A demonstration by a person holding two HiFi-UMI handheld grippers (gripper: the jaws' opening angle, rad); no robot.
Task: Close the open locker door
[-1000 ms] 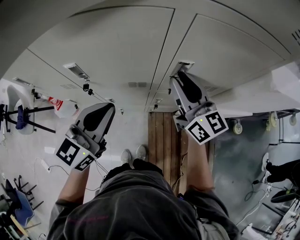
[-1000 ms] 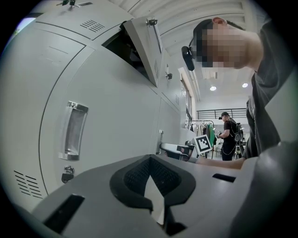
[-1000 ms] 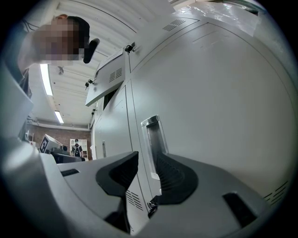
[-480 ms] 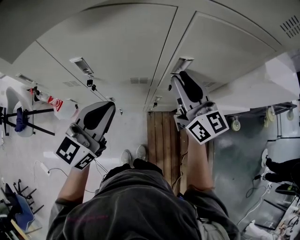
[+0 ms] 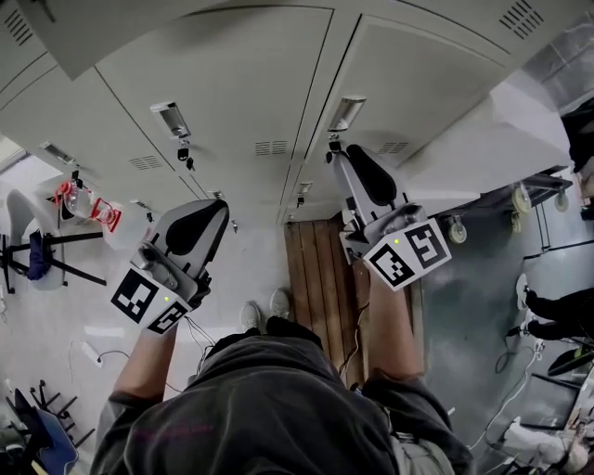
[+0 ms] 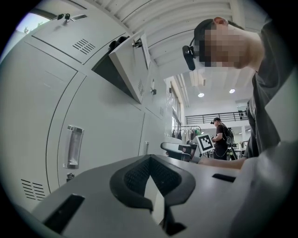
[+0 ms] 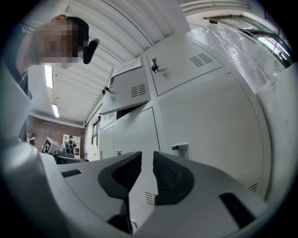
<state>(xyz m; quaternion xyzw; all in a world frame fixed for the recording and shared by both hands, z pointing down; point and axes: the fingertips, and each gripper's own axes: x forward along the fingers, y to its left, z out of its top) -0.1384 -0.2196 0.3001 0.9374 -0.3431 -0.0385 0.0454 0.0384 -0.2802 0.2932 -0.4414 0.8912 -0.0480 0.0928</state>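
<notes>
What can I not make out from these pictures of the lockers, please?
- Inside of the open locker: dark in the left gripper view, shaded by its door.
- Same inside, right gripper view: only a dark slit under the door.
- White sheet at that door's top: print too small to read.
- Upper lockers, head view: cut by the top edge; which is open cannot be told.

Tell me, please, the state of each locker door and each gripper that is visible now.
Upper locker door: open, swung out from the cabinet.
Tall locker door with handle: closed.
Left gripper: jaws together, nothing held.
Right gripper: jaws a little apart and closing, nothing between them.
</notes>
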